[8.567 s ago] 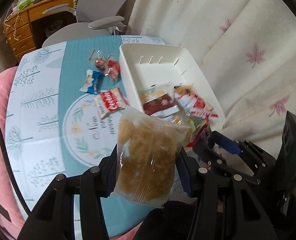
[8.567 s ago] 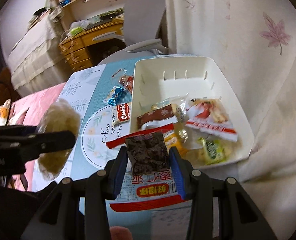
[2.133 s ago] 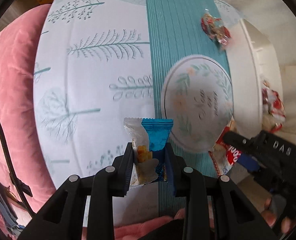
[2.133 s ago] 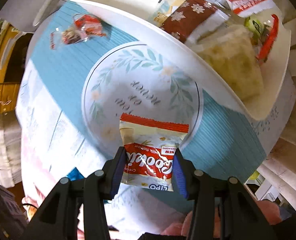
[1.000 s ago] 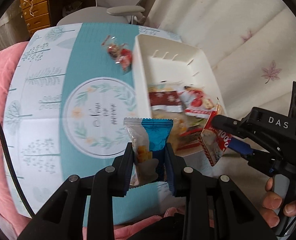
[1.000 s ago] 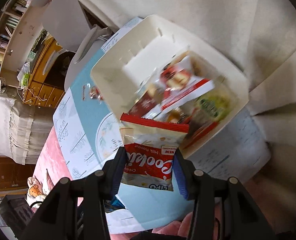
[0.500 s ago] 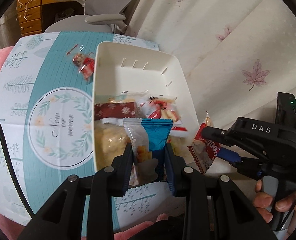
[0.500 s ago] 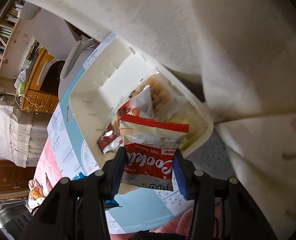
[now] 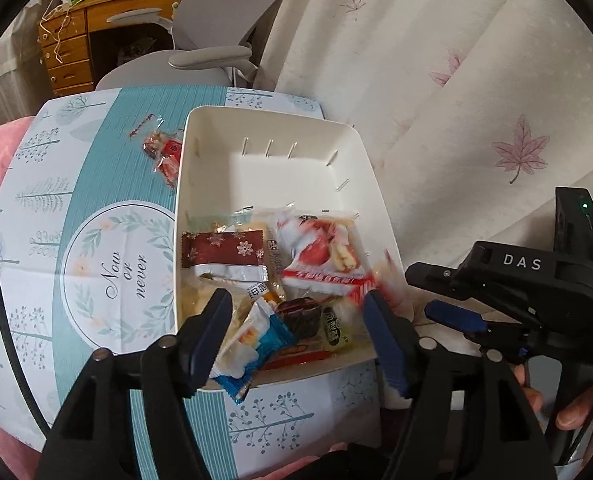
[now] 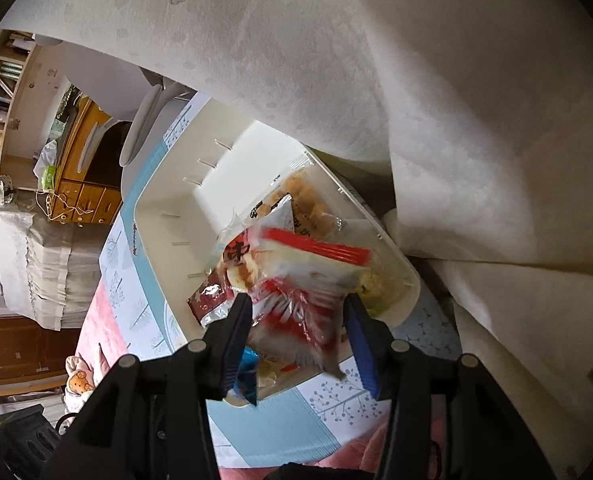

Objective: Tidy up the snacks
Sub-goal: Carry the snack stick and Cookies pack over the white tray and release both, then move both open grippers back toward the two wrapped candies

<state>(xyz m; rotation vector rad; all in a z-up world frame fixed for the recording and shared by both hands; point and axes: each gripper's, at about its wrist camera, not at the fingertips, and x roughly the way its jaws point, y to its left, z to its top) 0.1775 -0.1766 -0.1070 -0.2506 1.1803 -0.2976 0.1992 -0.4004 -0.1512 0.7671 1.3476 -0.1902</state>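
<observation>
Half a second ago your left gripper [image 9: 296, 324] was pinching the blue packet [image 9: 252, 344]; its jaws have just been opening and are now standing spread, the packet lying loose across the white bin's [image 9: 280, 120] near rim at 6 o'clock. Your right gripper [image 10: 296, 328] is showing the red cookie packet [image 10: 296, 292] blurred between its jaws; whether they are still pinching it, I cannot tell. The bin's far half, toward 12 o'clock, is lying bare. A red candy packet [image 9: 162, 152] is sitting on the bench [image 9: 96, 208] at 10 o'clock.

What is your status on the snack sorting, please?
Left gripper jaws just opening, blue packet loose between them, at near rim of white bin. Right gripper: cookie packet between jaws, blurred, grip unclear. Nothing in the way.
</observation>
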